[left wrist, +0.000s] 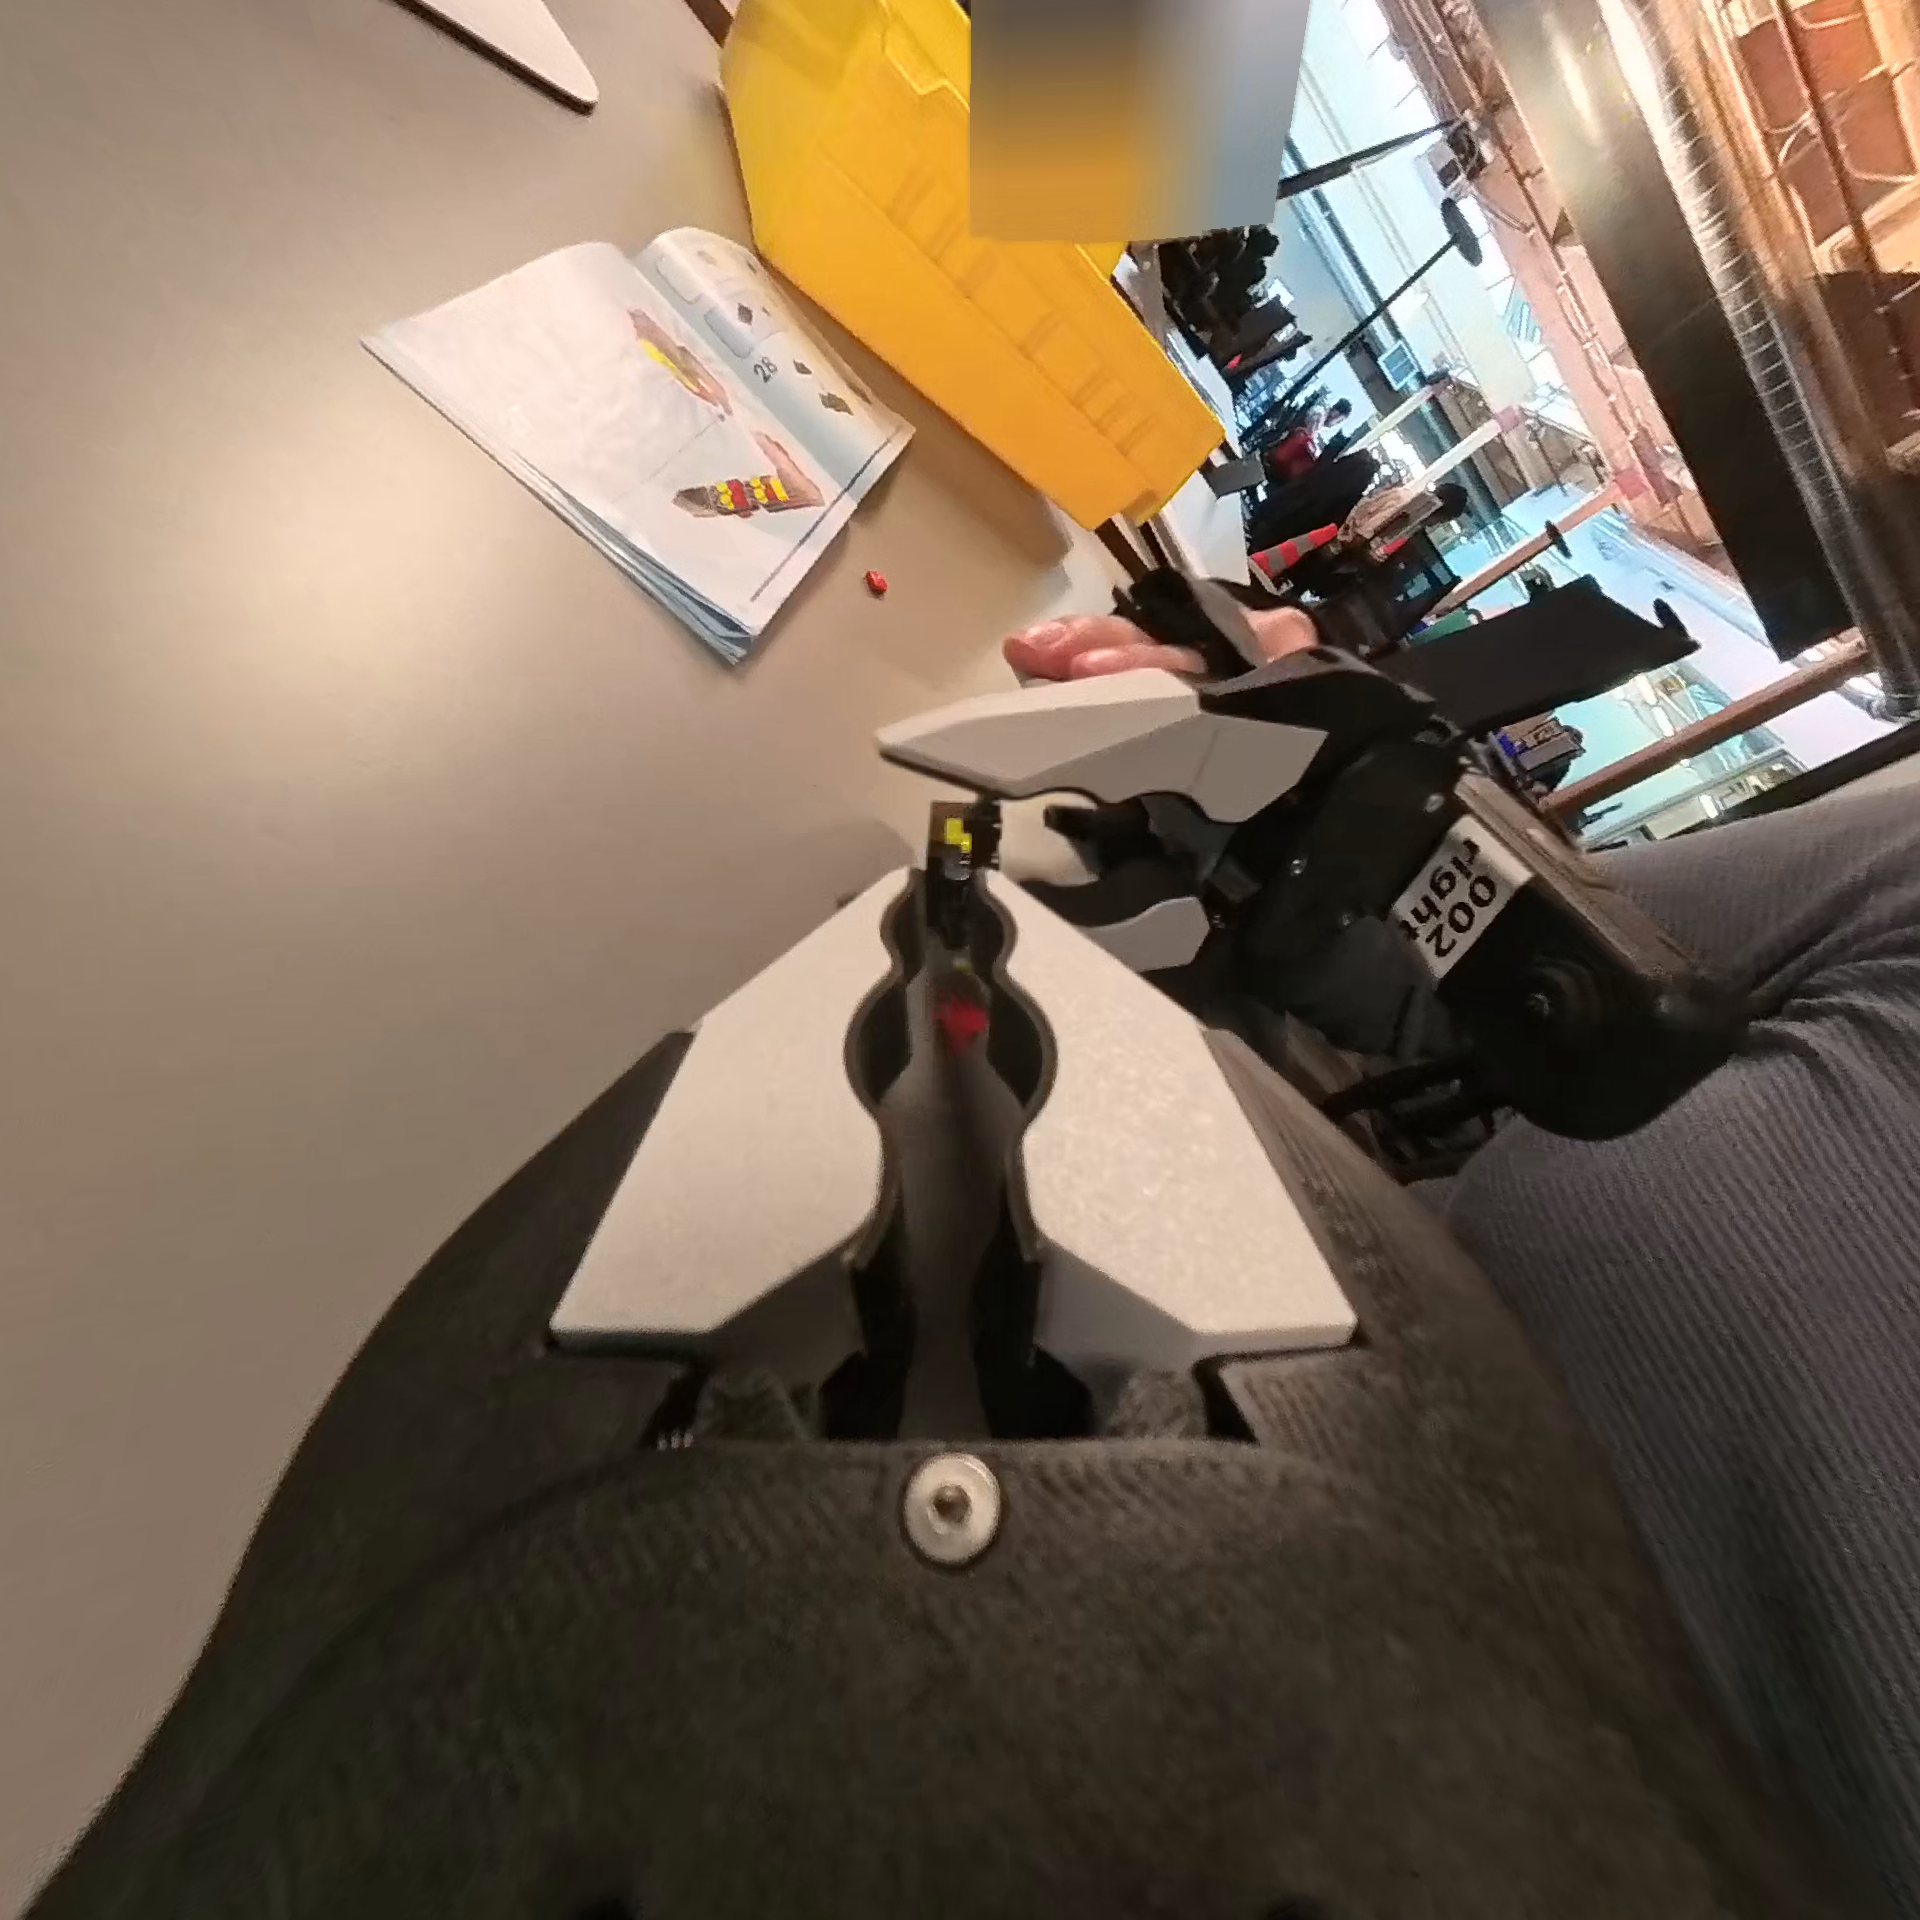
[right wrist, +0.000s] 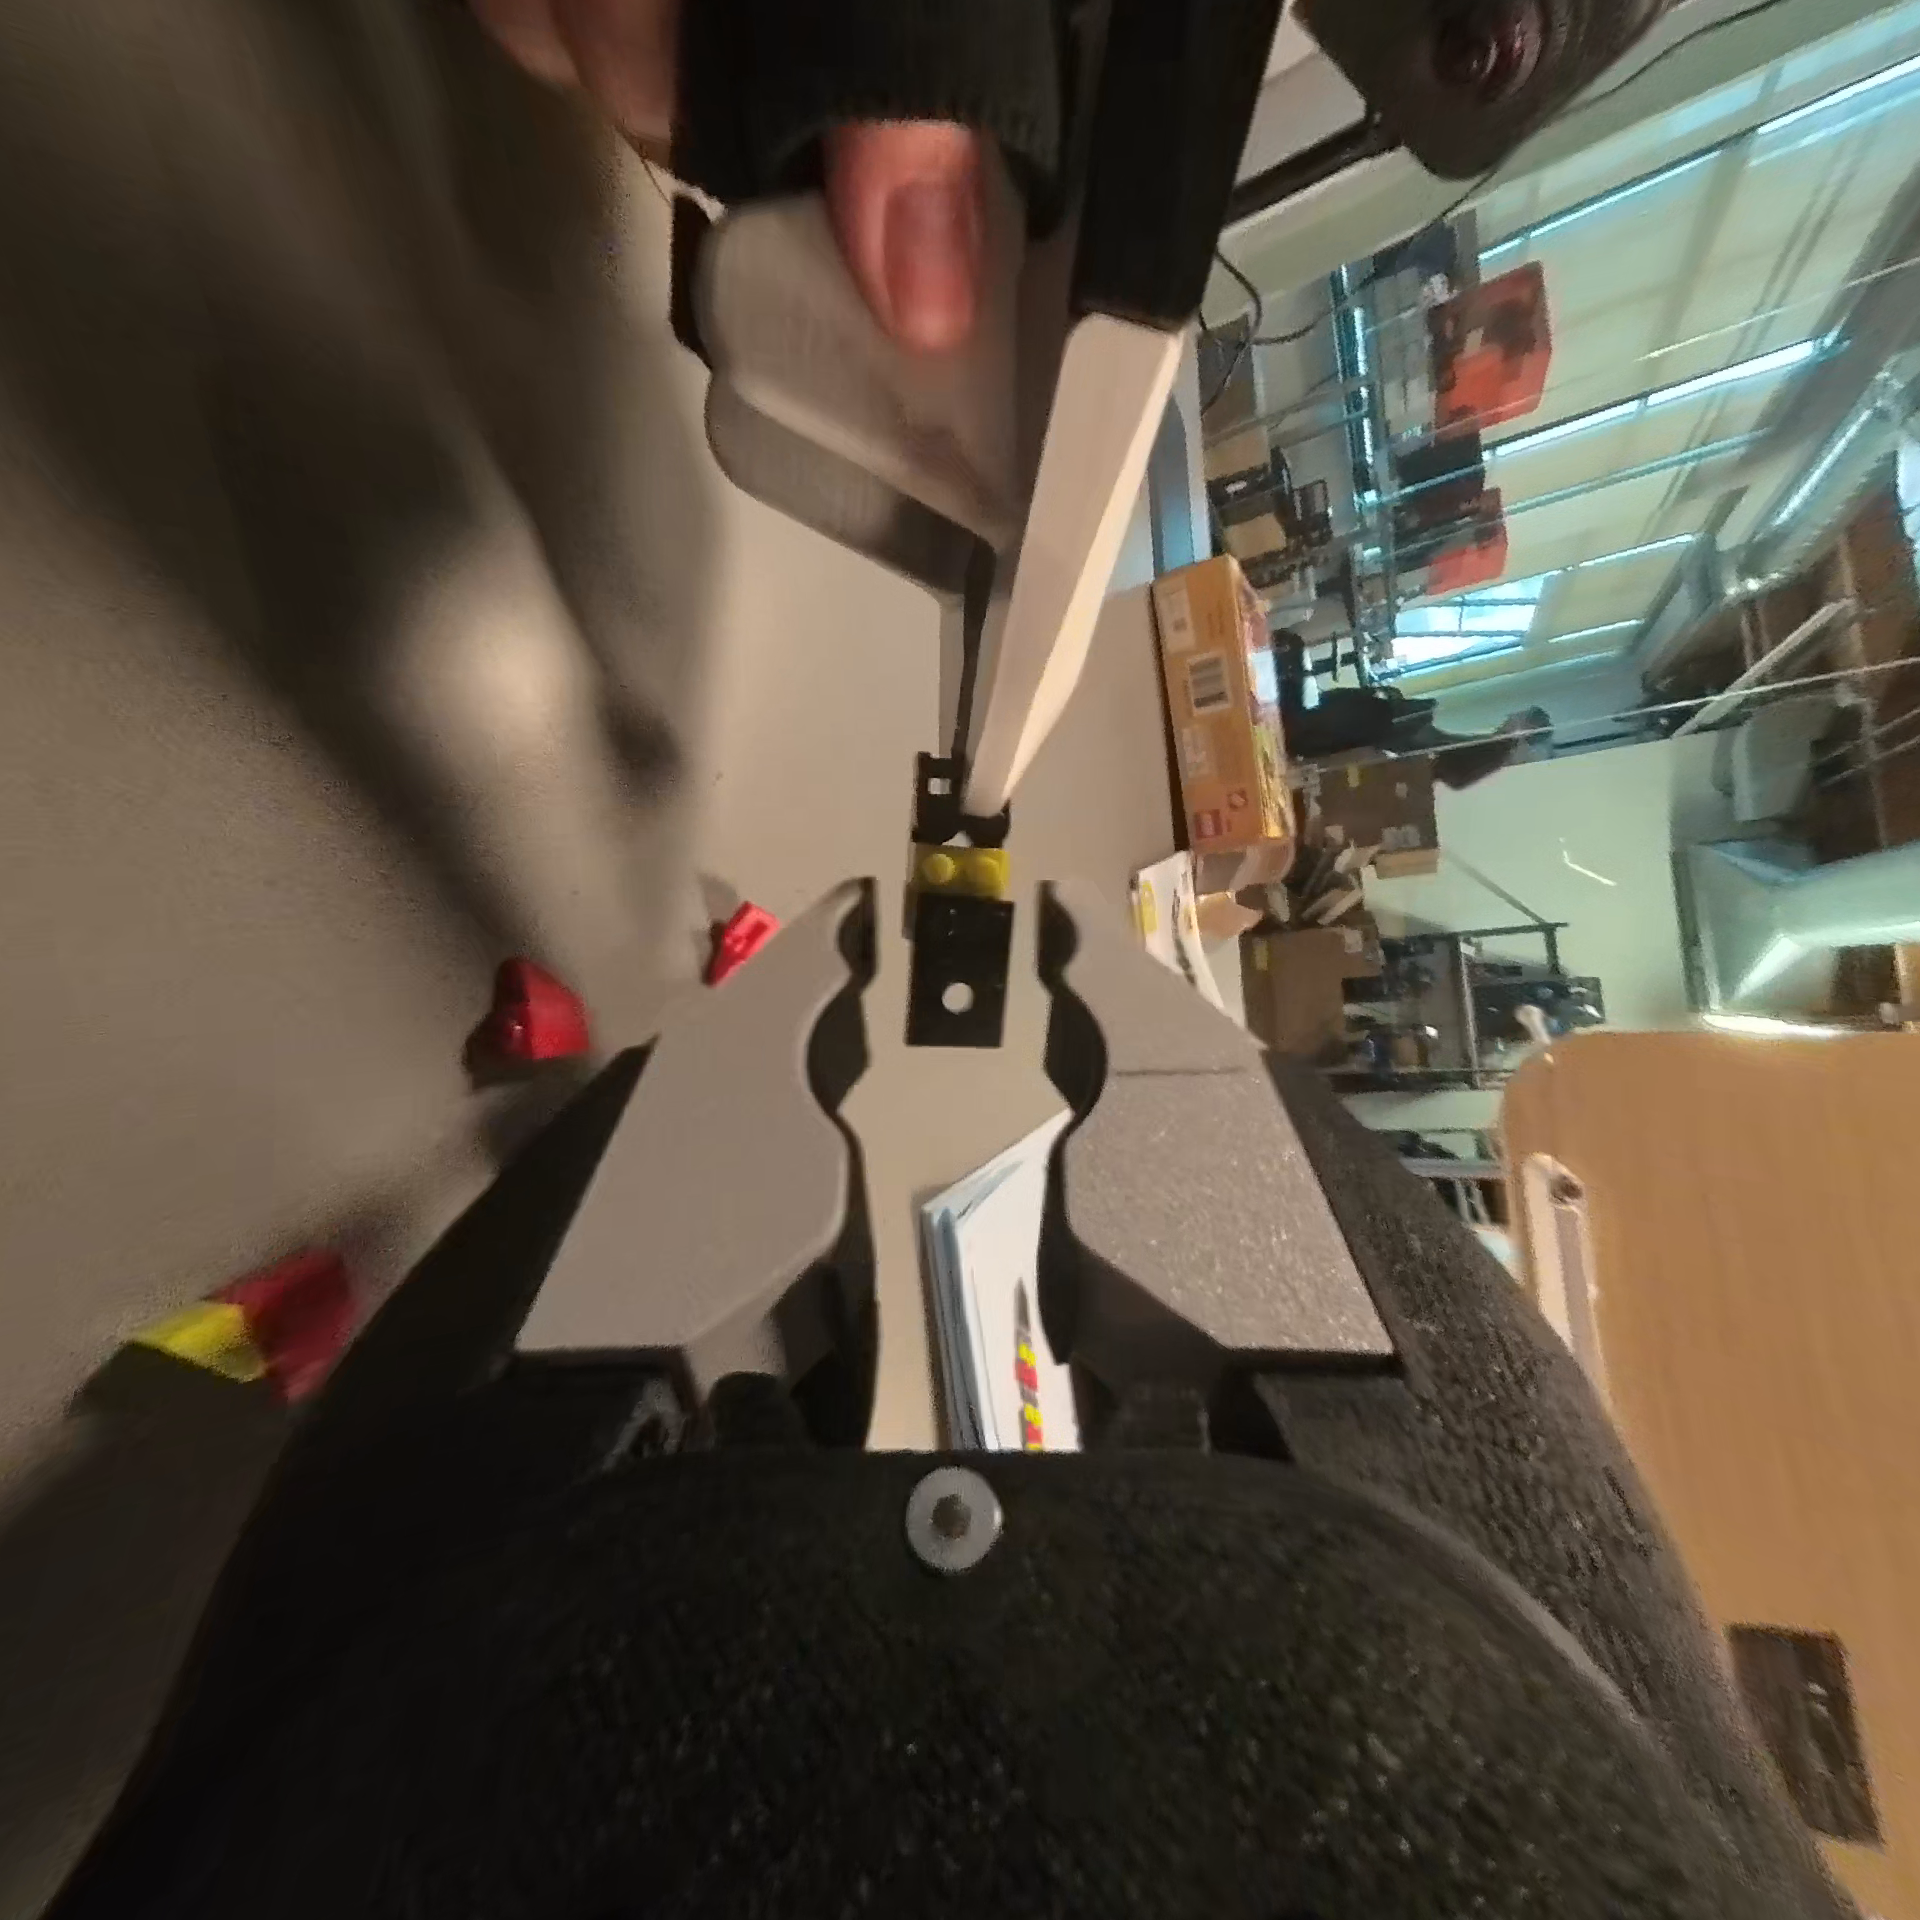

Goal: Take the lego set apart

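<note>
A small lego assembly [right wrist: 958, 935] of black plates with a yellow plate is held in the air over the beige table [left wrist: 312, 727]. My left gripper [left wrist: 951, 883] is shut on the lego assembly [left wrist: 961, 844], whose black and yellow end sticks out past the fingertips. In the right wrist view the left gripper [right wrist: 971, 800] comes in from above and clamps the assembly's far end. My right gripper [right wrist: 956, 914] is open, one fingertip on each side of the assembly, with a small gap on both sides. It also shows in the left wrist view [left wrist: 987, 795].
An open instruction booklet [left wrist: 644, 436] and a yellow bin [left wrist: 966, 260] lie farther on the table, with a tiny red piece [left wrist: 875, 582] beside the booklet. Loose red pieces [right wrist: 530, 1013], [right wrist: 738, 940] and a red and yellow piece [right wrist: 239, 1320] lie on the table. A cardboard box [right wrist: 1226, 707] stands behind. Only a small space, under 4 cm, lies between the two pairs of fingers.
</note>
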`<act>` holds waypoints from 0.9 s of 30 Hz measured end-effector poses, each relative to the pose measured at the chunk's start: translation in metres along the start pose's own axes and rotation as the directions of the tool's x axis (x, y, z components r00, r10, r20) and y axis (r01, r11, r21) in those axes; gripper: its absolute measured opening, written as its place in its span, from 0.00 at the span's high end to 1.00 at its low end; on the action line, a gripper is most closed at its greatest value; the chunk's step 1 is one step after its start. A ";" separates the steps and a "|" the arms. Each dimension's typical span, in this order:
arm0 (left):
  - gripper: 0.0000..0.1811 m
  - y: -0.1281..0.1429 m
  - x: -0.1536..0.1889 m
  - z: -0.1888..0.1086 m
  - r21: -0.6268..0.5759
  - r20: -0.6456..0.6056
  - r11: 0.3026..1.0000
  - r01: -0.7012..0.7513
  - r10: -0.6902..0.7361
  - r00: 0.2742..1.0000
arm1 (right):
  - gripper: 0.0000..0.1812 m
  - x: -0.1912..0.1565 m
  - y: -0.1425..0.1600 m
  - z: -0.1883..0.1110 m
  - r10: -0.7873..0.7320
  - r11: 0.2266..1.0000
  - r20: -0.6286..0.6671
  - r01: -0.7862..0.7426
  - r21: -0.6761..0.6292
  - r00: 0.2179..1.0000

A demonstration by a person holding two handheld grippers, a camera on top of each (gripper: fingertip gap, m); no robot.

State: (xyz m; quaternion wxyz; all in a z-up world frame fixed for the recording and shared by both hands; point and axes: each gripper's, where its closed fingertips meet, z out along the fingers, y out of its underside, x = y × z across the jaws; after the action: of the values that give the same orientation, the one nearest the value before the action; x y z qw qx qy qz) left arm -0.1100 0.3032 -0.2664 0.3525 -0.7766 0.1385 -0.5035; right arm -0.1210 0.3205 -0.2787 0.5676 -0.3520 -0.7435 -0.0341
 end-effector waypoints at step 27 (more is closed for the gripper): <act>0.98 0.024 -0.019 0.008 -0.633 0.165 0.346 -0.693 0.935 0.315 | 0.84 -0.037 0.009 -0.016 0.026 0.997 0.428 0.009 -0.080 0.903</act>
State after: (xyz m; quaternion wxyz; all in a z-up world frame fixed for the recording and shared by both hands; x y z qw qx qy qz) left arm -0.1083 0.3003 -0.2982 0.3945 -0.7443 0.5381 0.0283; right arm -0.0988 0.3017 -0.3082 0.3761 -0.3766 -0.8464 0.0171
